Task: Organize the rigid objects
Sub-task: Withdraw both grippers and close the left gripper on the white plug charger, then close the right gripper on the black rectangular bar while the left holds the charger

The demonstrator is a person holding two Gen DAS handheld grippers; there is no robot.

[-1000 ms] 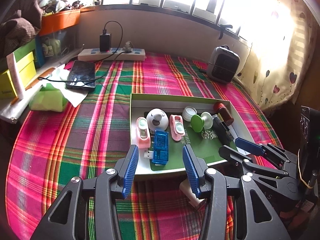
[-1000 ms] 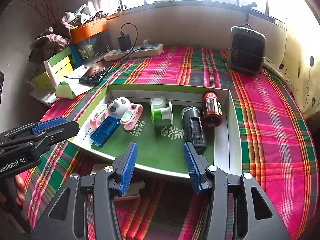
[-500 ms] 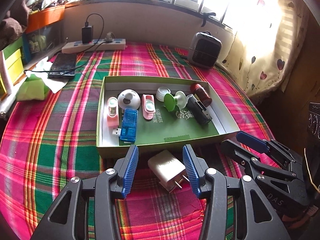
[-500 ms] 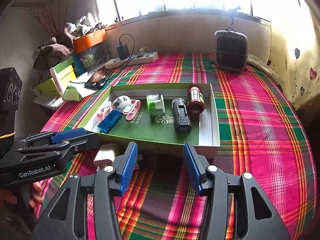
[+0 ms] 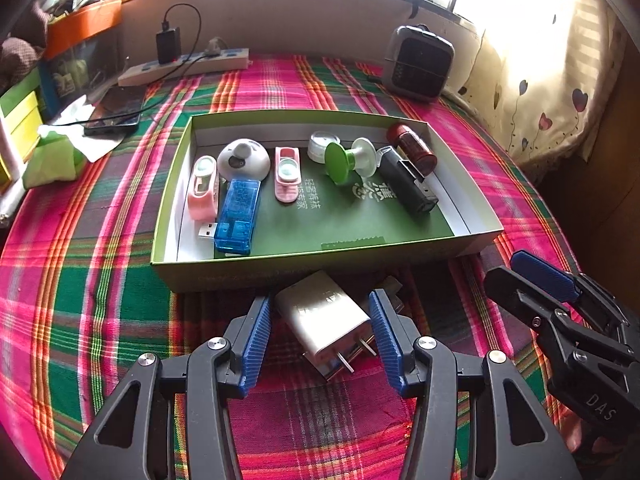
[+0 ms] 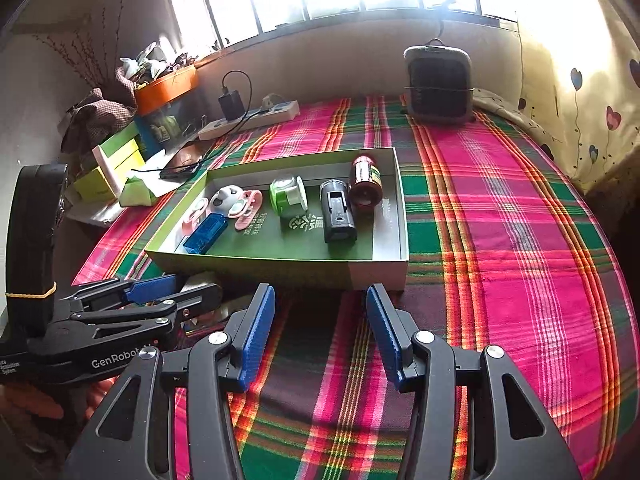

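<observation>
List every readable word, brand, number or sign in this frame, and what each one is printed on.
"GenRobot.AI", partly hidden, on the arm of the left tool.
"DAS" on the arm of the right tool.
Chinese characters in white on the green liner of the box: too small to read reliably.
Small white print below the brand on the left tool: blurred.
White charger: faint print, unreadable.

We see our left gripper (image 5: 320, 334) and right gripper (image 6: 320, 330), black angular frames, ribbed blue finger pads (image 5: 256, 344), silver screws, white "GenRobot" lettering, "DAS" embossing.
</observation>
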